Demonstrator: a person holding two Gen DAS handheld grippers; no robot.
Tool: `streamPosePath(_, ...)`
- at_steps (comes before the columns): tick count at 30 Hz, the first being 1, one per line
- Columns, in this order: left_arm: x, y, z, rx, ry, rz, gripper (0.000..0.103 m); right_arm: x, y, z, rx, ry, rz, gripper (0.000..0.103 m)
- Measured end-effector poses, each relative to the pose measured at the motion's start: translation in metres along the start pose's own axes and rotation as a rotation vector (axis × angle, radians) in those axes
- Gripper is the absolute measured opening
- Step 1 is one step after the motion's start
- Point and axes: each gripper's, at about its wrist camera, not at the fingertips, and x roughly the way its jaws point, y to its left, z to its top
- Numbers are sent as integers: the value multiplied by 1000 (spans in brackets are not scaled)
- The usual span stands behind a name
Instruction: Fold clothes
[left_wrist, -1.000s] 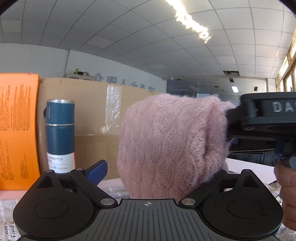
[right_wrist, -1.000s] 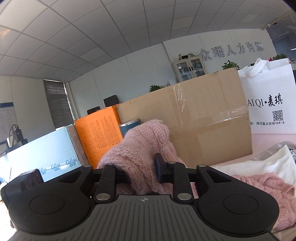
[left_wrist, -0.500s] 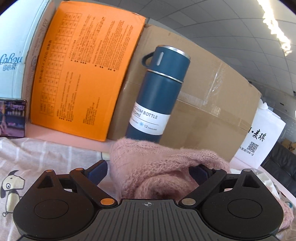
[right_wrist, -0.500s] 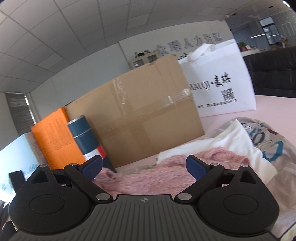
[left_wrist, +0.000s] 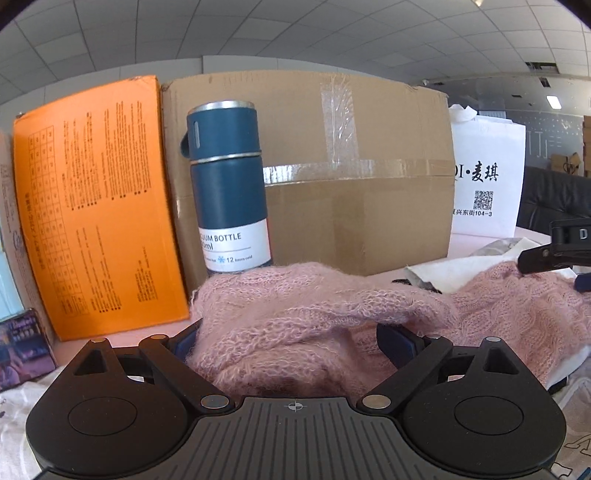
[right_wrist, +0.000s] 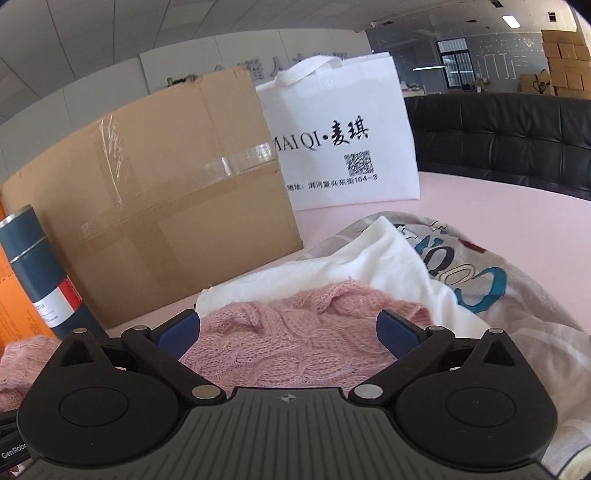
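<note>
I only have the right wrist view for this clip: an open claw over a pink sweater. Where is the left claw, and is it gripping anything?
Observer: The left claw is open; a hump of the pink sweater sits between its fingers, not pinched.
Operator: What stands beyond it?
Observer: The blue bottle, upright before the cardboard box; its label reads "12 hours cold".
Operator: Anything beside the bottle?
Observer: An orange box, with a small dark purple item at its foot.

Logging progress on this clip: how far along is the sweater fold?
Done: one part of the pink sweater lies doubled over itself. In hand: nothing; the left gripper and right gripper are open over it. Left: squaring the bundle; the white garment beneath is untouched.
</note>
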Motion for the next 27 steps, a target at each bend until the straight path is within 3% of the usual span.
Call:
streamPosePath(2,6,9,-4,-55,29,-1,91,15,12,-7,8,55,29,103)
streamPosePath(5,13,25,-9,-163,73,1,61,23,39,-27,-112,15,-12,102)
streamPosePath(6,15,28,-10,-191,77,0,51,24,45,-34,-148,-4,-34,95)
streamPosePath(8,14,29,-11,-218,66,-14,43,24,49,-45,-177,-34,-54,81)
streamPosePath(9,13,27,-11,-213,55,-16,38,20,48,-45,-167,-50,-38,67)
streamPosePath(10,11,25,-11,-207,42,-21,36,17,46,-45,-158,-67,-23,43)
streamPosePath(13,4,19,-8,-202,-5,-46,25,3,42,-47,-135,-120,34,24)
streamPosePath(19,-18,7,7,-206,-112,-106,19,-48,45,-45,-117,-299,179,20)
streamPosePath(27,-100,3,44,-210,-378,-226,17,-154,49,-20,-7,-494,348,20)
